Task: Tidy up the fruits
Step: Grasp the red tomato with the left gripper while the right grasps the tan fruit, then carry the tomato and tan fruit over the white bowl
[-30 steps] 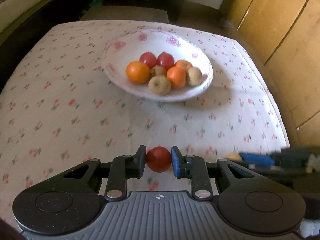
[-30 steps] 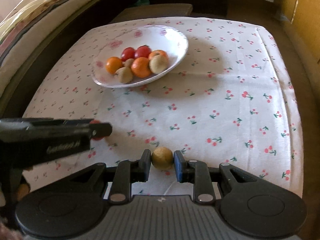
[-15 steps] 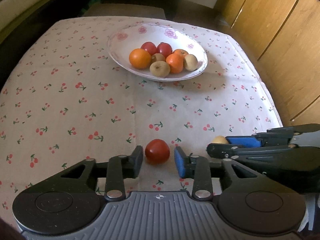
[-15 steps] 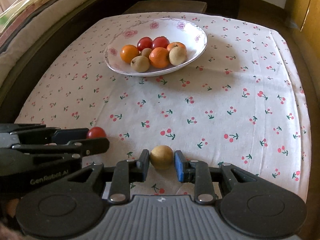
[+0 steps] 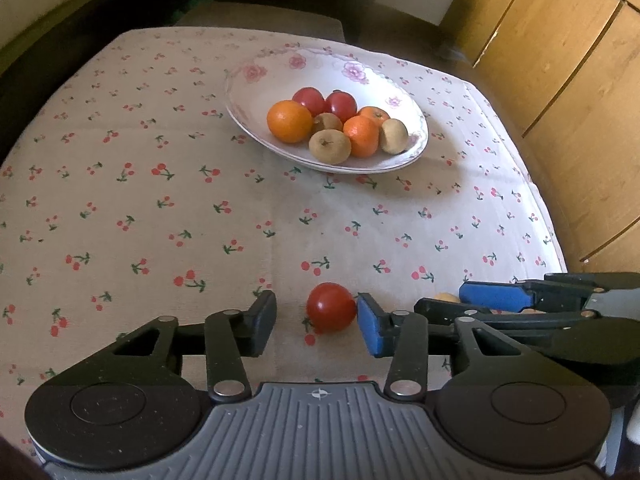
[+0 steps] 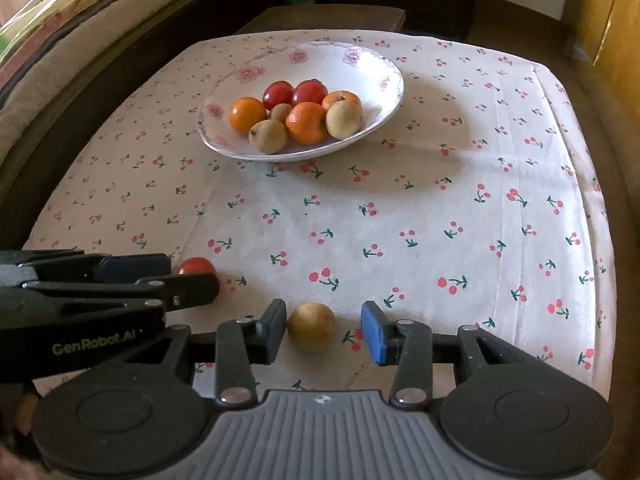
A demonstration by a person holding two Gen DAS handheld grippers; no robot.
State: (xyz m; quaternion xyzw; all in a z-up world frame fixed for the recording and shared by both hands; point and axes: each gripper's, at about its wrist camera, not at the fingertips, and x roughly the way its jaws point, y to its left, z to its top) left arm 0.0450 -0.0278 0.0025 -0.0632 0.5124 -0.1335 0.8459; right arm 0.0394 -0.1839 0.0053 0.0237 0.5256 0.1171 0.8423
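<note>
At the lower centre of the left wrist view, a red tomato (image 5: 331,307) is seen lying on the cherry-print tablecloth (image 5: 160,208) between the spread fingers of the left gripper (image 5: 316,322). The right gripper (image 6: 325,330) is likewise spread around a brown fruit (image 6: 311,326). The remaining fruit is held by the floral bowl (image 5: 260,92) in the upper centre.

Fruits (image 6: 296,116) in bowl (image 6: 372,64) on tablecloth (image 6: 480,216)

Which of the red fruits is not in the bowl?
The red fruit lying on the tablecloth, between the open fingers of the left gripper. The other two red ones sit at the back of the bowl.
</note>
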